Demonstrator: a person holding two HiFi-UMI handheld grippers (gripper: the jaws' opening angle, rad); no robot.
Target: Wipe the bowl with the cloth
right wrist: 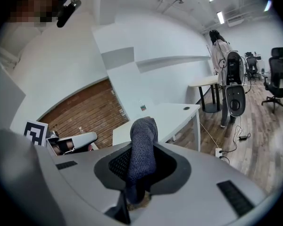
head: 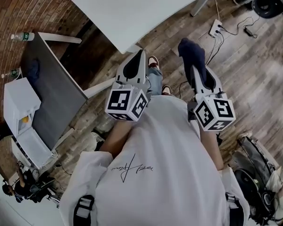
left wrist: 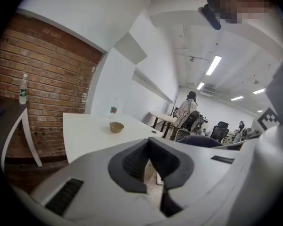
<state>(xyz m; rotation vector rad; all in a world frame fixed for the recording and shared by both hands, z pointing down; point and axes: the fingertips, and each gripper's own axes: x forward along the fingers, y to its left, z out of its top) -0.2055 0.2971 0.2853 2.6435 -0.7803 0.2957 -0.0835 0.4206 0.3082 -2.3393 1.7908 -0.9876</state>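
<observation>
Here, the person stands on a wooden floor (head: 245, 74) with tongs in each hand, both held out in front of a white shirt (head: 165, 164).

The left tongs (left wrist: 149, 145) are closed up tight. Nothing is between them. They point at a white counter (left wrist: 85, 135) that is a little way off.

The small brown bowl (left wrist: 116, 126) sits on that white counter, sitting the right way up. A clear bottle (left wrist: 113, 108) with a green label stands just behind the bowl, close to the white wall. Neither pair of tongs touches the bowl; it is well apart from them.

The right tongs (right wrist: 141, 157) are squeezed onto the cloth (right wrist: 142, 135). The cloth is dark blue and knitted. It sticks up out of the tongs in a lump, and a bit of it hangs down between them too.

Off to the person's left is a grey counter (head: 52, 88) beside a red brick wall (left wrist: 42, 79). A water bottle (left wrist: 22, 89) stands at its edge. A white plug strip (head: 215, 27) with wires lies on the floor past the right tongs. Far back in the room, office chairs (right wrist: 278, 74) stand by more desks.
</observation>
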